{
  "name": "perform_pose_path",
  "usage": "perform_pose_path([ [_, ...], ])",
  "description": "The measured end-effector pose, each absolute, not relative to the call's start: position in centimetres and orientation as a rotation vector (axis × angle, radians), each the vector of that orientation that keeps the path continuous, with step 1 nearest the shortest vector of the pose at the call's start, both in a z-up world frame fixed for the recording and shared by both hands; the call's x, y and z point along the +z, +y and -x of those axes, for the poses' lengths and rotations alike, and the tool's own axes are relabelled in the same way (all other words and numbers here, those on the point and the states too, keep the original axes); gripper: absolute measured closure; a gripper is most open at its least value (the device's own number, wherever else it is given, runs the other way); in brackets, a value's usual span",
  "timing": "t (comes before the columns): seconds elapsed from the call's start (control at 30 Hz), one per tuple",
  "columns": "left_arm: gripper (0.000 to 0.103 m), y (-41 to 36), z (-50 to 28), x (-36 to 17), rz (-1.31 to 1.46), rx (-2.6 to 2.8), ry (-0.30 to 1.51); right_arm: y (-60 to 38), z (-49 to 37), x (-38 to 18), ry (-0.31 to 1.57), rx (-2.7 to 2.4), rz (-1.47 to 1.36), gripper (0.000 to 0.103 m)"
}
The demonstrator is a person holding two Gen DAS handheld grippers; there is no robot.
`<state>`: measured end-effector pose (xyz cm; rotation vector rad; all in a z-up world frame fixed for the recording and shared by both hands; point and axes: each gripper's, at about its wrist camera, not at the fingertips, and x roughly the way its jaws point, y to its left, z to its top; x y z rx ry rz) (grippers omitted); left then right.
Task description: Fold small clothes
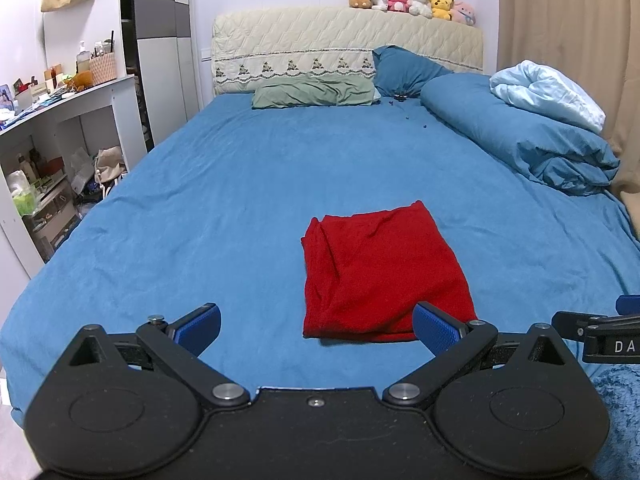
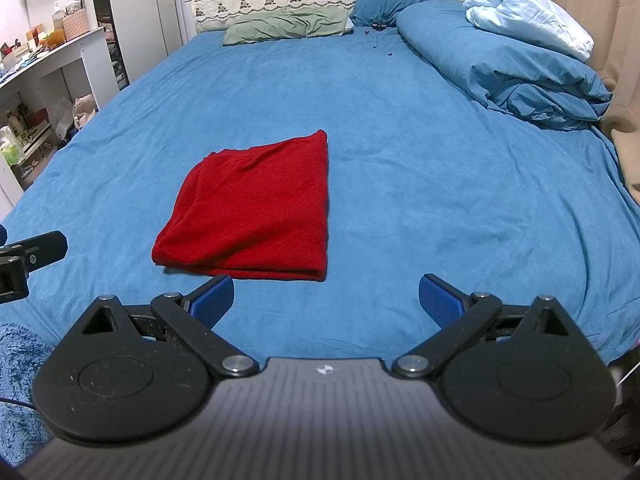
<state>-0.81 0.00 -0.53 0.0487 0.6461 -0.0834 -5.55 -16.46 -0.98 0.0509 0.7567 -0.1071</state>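
The blue bedsheet (image 2: 400,140) is spread flat and serves as the folding surface, with the pillows and the rolled duvet (image 2: 500,60) pushed toward the headboard and the far side, presumably to leave room. The red garment (image 2: 256,208) is laid near the foot edge, already folded into a compact, roughly square stack; its slightly longer axis runs away toward the headboard, and its layered fold edge is turned toward the grippers. The left gripper (image 1: 316,330) and the right gripper (image 2: 326,300) are both held spread wide and empty, just short of the garment's near edge.
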Motion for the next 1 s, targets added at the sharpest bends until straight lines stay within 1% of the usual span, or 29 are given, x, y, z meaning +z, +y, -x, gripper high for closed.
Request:
perform_pose_path([
  [1.0,0.0,0.69,0.78,-0.54,-0.032,-0.085,0.626,-16.52,5.32,-1.14,0.764,-0.096,-0.046,0.0],
])
